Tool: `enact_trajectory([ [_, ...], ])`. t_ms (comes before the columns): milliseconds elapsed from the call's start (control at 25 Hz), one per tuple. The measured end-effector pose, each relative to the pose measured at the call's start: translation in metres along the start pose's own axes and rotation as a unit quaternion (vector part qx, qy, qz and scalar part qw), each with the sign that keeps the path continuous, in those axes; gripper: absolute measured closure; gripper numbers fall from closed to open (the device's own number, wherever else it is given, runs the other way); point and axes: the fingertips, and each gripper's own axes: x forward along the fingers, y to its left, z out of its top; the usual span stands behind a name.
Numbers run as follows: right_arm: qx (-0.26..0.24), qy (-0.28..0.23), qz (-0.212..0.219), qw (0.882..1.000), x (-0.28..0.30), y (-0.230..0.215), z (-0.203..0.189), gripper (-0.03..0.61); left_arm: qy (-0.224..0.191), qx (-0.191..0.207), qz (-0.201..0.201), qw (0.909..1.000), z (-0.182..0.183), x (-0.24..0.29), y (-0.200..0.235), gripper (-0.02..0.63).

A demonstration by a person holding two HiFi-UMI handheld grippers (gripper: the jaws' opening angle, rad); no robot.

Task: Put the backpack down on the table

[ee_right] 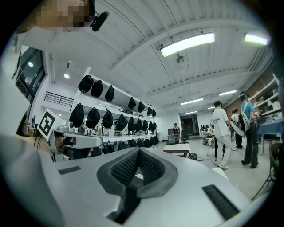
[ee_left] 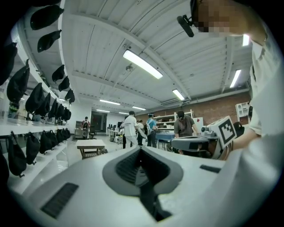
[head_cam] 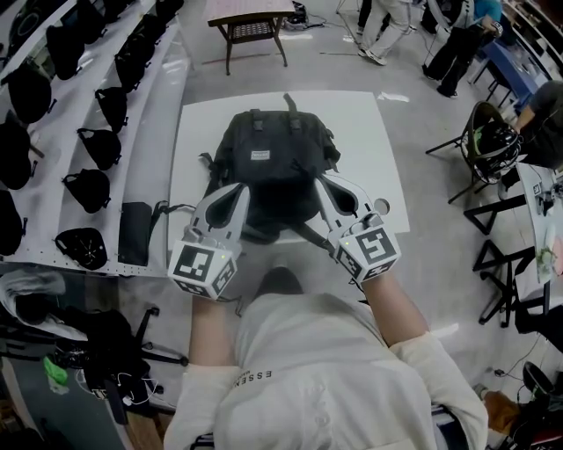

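Observation:
The black backpack (head_cam: 268,167) lies flat on the white table (head_cam: 198,123), its top handle pointing away from me. My left gripper (head_cam: 239,189) and right gripper (head_cam: 324,183) hover over the pack's near end, one at each lower corner, both pointing level. Whether they touch the fabric cannot be told from above. The left gripper view shows the left gripper (ee_left: 141,148) shut with nothing between its jaws. In the right gripper view my right gripper (ee_right: 138,150) is likewise shut and empty. Neither gripper view shows the backpack.
White shelves with several black bags (head_cam: 97,105) run along the left of the table. A small wooden table (head_cam: 251,26) stands beyond it. People (head_cam: 457,44) and black chairs (head_cam: 488,141) fill the right side. A small round object (head_cam: 381,206) sits on the table's right edge.

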Motion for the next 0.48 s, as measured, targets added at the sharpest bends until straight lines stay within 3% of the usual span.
enact_trajectory([
  [480,0.007,0.002,-0.002,1.0,-0.0008,-0.0096,0.0069,0.565,0.006,0.012,0.018,0.9997,-0.003,0.0044,0.004,0.611],
])
